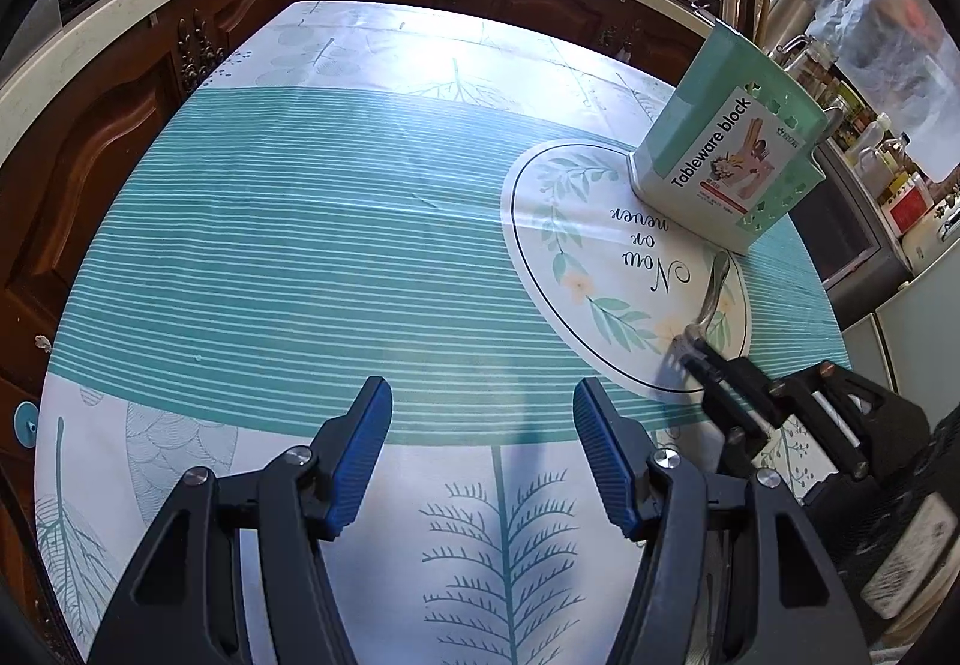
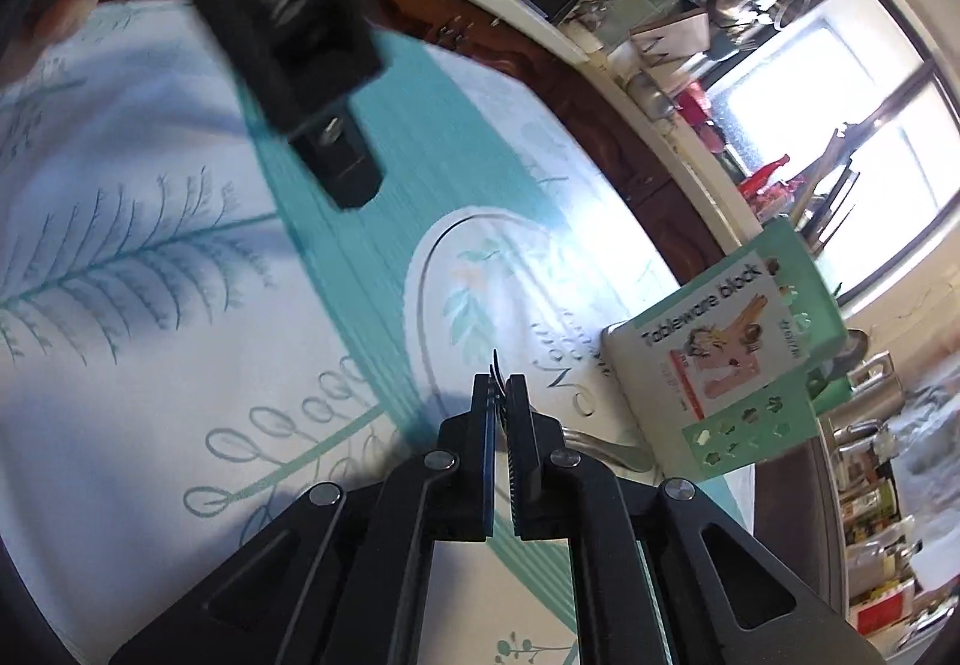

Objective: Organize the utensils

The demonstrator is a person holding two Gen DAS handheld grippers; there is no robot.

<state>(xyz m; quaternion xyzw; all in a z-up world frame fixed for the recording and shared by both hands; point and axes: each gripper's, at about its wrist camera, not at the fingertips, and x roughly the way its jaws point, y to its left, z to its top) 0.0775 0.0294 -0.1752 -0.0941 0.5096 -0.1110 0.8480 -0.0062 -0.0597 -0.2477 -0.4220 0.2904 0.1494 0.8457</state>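
In the left wrist view, the left gripper (image 1: pixel 483 428) is held open and empty over the tablecloth (image 1: pixel 300 245). To the right, a metal fork (image 1: pixel 708 299) lies on the printed circle, just near of the green tableware block (image 1: pixel 726 155); its tines are clamped by the right gripper (image 1: pixel 696 359), and its handle points far, toward the block. It can be judged stiff, light and slippery, so a grip at the neck would be steadier.

In the right wrist view, the right gripper (image 2: pixel 501 395) is seen closed on the tines, the handle (image 2: pixel 612 449) running right.
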